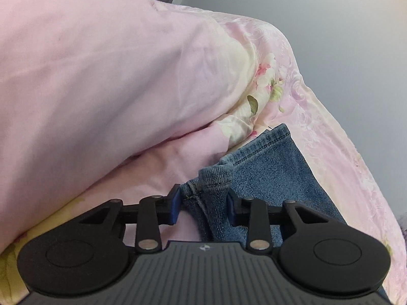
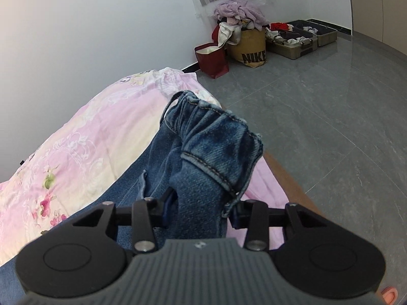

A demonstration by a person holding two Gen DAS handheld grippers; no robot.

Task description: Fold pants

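Left gripper point(image 1: 203, 203): jaws narrow, pinching a denim hem of the jeans point(image 1: 267, 172); leg runs ahead of the jaws along the bed point(image 1: 330, 132), beside a pink duvet point(image 1: 101, 76).

Right gripper point(image 2: 201, 203): jaws clamped on bunched waistband, cloth heaped up ahead of them.

Both ends look gripped and lifted. Judged early to mid-fold: no finished crease seen; ends not yet brought together, then flattening remains.
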